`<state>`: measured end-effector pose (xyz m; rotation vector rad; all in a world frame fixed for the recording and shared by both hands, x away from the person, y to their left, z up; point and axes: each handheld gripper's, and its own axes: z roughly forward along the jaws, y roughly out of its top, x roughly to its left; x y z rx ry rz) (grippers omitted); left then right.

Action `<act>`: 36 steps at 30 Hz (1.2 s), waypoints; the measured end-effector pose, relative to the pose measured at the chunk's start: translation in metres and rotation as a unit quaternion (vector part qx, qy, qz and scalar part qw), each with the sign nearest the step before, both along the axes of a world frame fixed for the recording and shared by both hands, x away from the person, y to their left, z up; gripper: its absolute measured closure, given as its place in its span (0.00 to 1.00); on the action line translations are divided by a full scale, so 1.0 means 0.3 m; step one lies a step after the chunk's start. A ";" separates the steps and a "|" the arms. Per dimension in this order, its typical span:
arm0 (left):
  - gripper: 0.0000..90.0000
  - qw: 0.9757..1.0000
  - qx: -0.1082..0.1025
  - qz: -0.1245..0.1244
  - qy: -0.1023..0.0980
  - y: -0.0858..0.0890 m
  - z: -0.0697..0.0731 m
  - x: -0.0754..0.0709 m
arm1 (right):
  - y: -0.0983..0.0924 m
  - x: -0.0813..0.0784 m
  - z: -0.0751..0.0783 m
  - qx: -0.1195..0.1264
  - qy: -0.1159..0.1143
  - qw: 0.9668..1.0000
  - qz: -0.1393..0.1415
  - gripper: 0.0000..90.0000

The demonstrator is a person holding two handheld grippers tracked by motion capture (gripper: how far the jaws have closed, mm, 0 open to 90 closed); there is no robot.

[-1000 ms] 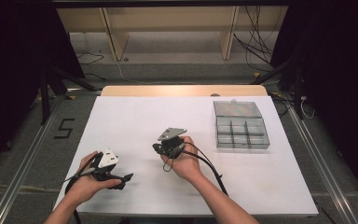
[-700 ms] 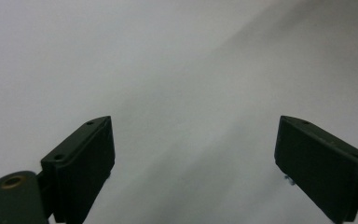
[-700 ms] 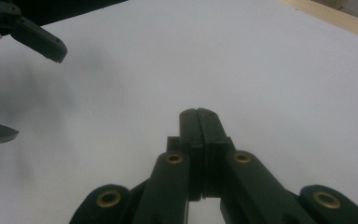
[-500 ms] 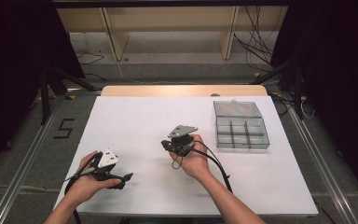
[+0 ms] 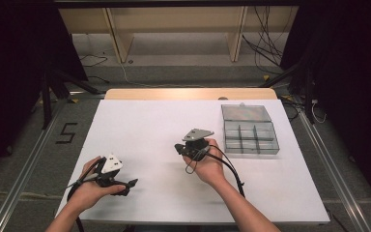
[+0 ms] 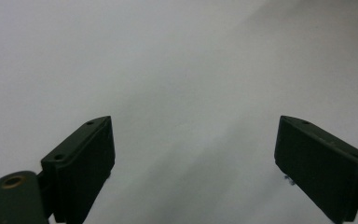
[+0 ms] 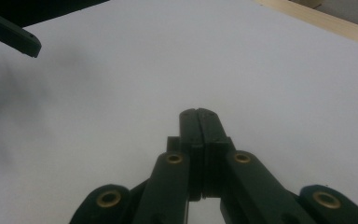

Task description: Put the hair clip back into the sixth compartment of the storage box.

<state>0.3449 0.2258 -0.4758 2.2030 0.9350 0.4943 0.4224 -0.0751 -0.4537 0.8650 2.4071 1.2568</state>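
Note:
My left gripper (image 5: pixel 129 186) rests low over the white table (image 5: pixel 145 130) near its front left corner, held in a person's hand and pointing right. In the left gripper view its two black jaws (image 6: pixel 193 154) stand wide apart with bare table between them. My right gripper (image 5: pixel 178 148) is held above the middle of the table, its grey three-cornered plate (image 5: pixel 197 134) on top and its tip pointing left. The right gripper view shows its jaws (image 7: pixel 199 115) pressed together with nothing between them. The left gripper's fingertip (image 7: pixel 15 36) appears at the top left of that view.
A clear plastic compartment box (image 5: pixel 249 128) with its lid laid open sits at the right of the table. A wooden strip (image 5: pixel 188 94) runs along the far edge. Black cables (image 5: pixel 232 169) trail from each gripper toward the person.
The right hand has carried its gripper a little to the right and farther from the person. The left gripper has stayed in place.

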 end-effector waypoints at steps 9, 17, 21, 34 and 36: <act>0.13 1.000 -0.001 0.000 0.000 -0.001 0.000 0.000 | -0.048 0.003 0.006 -0.002 -0.002 1.000 -0.012 1.00; 0.13 1.000 0.000 0.001 0.000 -0.001 0.000 0.001 | -0.087 0.006 0.013 -0.002 -0.004 1.000 -0.022 1.00; 0.13 1.000 0.000 0.002 0.000 -0.001 -0.001 0.001 | -0.112 0.008 0.013 -0.003 -0.004 1.000 -0.028 1.00; 0.13 1.000 0.000 0.004 0.000 -0.001 -0.001 0.002 | -0.197 0.012 0.019 -0.002 -0.005 0.999 -0.052 1.00; 0.13 1.000 0.000 0.003 0.000 -0.002 -0.001 0.002 | -0.211 0.012 0.021 -0.002 -0.005 0.998 -0.057 1.00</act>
